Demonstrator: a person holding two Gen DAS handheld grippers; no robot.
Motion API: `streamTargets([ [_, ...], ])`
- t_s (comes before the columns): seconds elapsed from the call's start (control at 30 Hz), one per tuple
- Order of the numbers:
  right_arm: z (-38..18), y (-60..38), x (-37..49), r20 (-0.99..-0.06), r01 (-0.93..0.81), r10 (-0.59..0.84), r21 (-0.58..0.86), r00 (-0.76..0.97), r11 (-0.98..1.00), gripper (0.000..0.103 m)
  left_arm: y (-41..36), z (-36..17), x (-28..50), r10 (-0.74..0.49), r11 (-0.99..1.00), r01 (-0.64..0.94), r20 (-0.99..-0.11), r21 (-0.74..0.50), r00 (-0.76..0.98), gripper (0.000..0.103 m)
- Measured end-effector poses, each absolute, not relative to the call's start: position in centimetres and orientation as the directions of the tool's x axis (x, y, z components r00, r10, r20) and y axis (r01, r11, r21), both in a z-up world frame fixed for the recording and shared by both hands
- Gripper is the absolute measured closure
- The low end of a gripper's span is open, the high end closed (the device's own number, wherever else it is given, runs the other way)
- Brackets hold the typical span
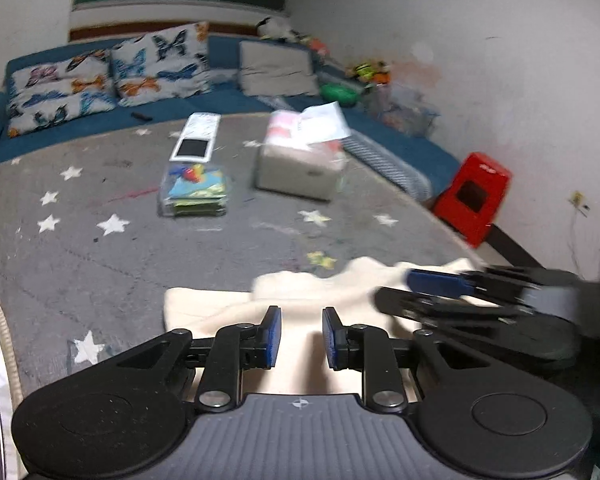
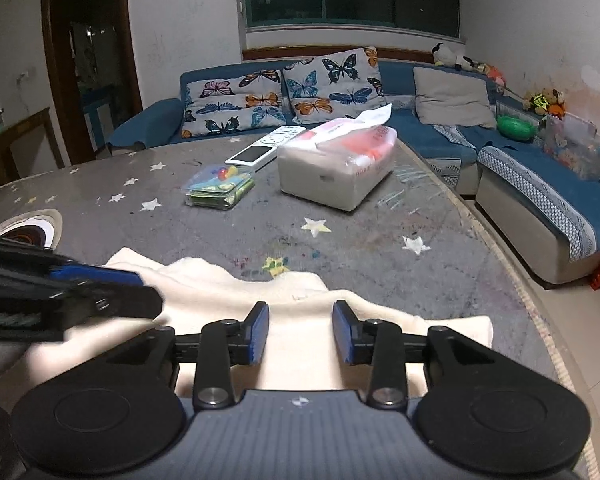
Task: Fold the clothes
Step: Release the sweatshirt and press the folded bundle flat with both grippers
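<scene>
A cream garment (image 1: 300, 300) lies rumpled on the grey star-patterned table near its front edge; it also shows in the right wrist view (image 2: 296, 320). My left gripper (image 1: 301, 334) is open just above the cloth, with nothing between its blue pads. My right gripper (image 2: 300, 330) is open over the cloth's middle, also empty. The right gripper shows in the left wrist view at the right (image 1: 440, 292), blurred. The left gripper shows in the right wrist view at the left (image 2: 100, 292).
On the table (image 2: 380, 240) further back stand a tissue box (image 2: 336, 168), a clear case of coloured cards (image 2: 220, 188) and a white remote (image 2: 266, 146). A blue sofa (image 2: 540, 184) with butterfly cushions wraps the far side. A red stool (image 1: 474, 196) stands at the right.
</scene>
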State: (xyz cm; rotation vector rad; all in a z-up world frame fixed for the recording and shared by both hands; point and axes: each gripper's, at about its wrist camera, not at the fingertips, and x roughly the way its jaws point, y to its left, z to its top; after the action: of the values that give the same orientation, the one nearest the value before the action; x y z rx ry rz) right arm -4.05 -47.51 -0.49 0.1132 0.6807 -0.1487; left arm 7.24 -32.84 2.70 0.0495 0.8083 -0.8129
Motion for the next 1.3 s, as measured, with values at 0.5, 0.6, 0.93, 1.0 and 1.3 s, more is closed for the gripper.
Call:
streamTargets([
  [0.5,0.6,-45.3,-9.0,-0.634,0.129,-0.066,0.053,0.77,0.99,0.056,-31.3,3.5,5.8,-0.614,0.728,0.637,-0.656,-0.255,0.439,0.063],
  [0.6,0.8,-44.7,-10.5,-0.629,0.134,-0.073,0.05,0.774,0.99,0.055,-30.2,4.0,4.6,-0.62,0.723,0.643,-0.647,-0.252,0.444,0.063],
  [0.93,1.2,-43.1,-14.8,-0.622,0.164,-0.103,0.042,0.776,0.986,0.051,-26.4,4.1,0.6,-0.611,0.726,0.648,-0.647,-0.23,0.455,0.058],
  [1.0,1.5,-42.7,-15.3,-0.617,0.162,-0.106,0.036,0.78,0.986,0.051,-26.0,4.0,0.0,-0.607,0.728,0.647,-0.651,-0.228,0.455,0.058],
  [1.3,1.6,-41.1,-16.4,-0.609,0.168,-0.095,0.063,0.788,0.984,0.037,-24.2,4.2,-2.7,-0.591,0.745,0.63,-0.654,-0.218,0.472,0.044],
])
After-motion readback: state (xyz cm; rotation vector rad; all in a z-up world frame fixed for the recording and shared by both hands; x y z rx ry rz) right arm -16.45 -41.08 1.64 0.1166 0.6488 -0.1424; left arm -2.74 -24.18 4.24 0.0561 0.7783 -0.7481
